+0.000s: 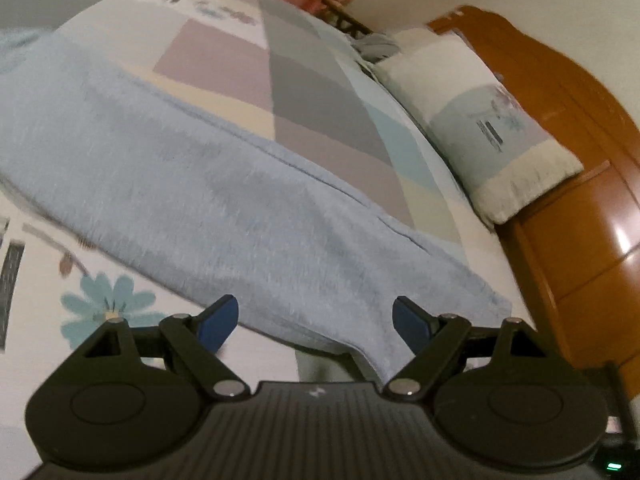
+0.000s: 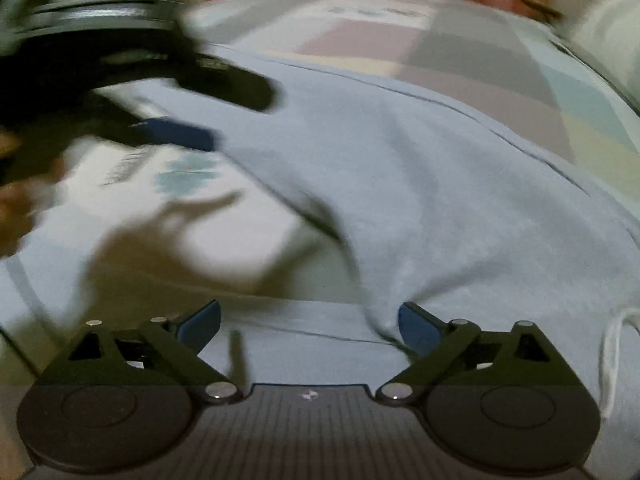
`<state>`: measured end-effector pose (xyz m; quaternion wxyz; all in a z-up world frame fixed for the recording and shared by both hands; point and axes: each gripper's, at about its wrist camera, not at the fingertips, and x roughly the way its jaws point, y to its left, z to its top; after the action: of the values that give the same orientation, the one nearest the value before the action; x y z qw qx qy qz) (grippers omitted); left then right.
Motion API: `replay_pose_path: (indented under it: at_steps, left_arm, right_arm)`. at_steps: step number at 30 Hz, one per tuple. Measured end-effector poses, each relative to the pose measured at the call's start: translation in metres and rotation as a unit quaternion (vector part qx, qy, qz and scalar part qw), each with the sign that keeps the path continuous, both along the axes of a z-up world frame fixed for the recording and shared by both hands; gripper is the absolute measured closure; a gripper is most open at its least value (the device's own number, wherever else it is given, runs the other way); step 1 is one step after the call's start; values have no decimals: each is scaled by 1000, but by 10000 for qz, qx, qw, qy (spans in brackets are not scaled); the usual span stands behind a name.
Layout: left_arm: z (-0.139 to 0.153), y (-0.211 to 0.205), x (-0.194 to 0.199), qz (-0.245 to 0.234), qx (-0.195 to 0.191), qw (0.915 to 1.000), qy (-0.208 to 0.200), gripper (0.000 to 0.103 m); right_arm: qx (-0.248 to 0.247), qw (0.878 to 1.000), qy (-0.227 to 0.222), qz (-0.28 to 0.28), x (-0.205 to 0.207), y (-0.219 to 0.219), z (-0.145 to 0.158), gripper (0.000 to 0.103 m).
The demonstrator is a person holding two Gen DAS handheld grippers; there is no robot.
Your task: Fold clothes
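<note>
A light blue garment [image 1: 224, 184] lies spread across the patterned bed, and the right wrist view shows it rumpled [image 2: 420, 184]. My left gripper [image 1: 315, 322] is open just above its near edge, blue pads wide apart and nothing pinched between them. The right gripper [image 2: 309, 328] is open too, over flat blue cloth, with a raised fold beside its right pad. In the right wrist view the left gripper [image 2: 244, 118] appears blurred at the upper left, open over the garment's edge. A white drawstring [image 2: 612, 344] curls at the right.
The bedsheet [image 1: 108, 304] has flower prints and colour blocks. A pillow [image 1: 480, 128] leans on the orange wooden headboard [image 1: 580, 208] at the right. A hand [image 2: 12, 204] shows at the left edge of the right wrist view. A gripper shadow falls on the sheet [image 2: 152, 248].
</note>
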<state>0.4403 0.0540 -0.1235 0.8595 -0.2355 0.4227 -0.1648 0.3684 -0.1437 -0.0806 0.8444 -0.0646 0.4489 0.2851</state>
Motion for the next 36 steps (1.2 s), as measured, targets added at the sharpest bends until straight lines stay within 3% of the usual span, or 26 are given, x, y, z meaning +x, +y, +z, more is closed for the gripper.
replay_pose_path:
  at_steps: [3,5,8,14,22,24,25,28,32,36]
  left_arm:
    - [5,-18,11,-444,395,9978,-291,20]
    - [5,-40,19,-901,731,9918,-537,20]
    - [2,-57,26,-1159,761,9889,-526,20]
    - [-3,-50,10,-1319,1279,9820,-448,20]
    - [-16,-29,30,-1094,1232,9861,-195,20]
    - [-29,-27,42,-999,1384,9853,-11,20]
    - [-34,-25,47,-977,1404,9853,-12,20]
    - [-34,-27,59,-961,1494,9840,-106,20]
    - [-17,-27,61,-949,1475,9840,-304,20]
    - [-6,-16,56,-856,1424,9854,-368,19]
  right_arm:
    - [-45,9999,14,-135,-14,-13,5,6]
    - [-192,9992,112,-318,-21,-24,3,6]
    - [-369,9966,290,-676,-26,-42,-1,6]
    - [-552,9898,554,-1188,-36,-69,-8,6]
    - [-446,9889,454,-1343,-40,-62,-7,10]
    - [-357,9917,354,-1185,-37,-56,0,23]
    - [-344,9931,307,-1079,-36,-52,3,32]
    - [-362,9973,58,-639,-25,-34,12,49]
    - [-593,9964,-526,306,-10,6,17,63]
    - [-959,9835,-1002,1162,1,44,7,73]
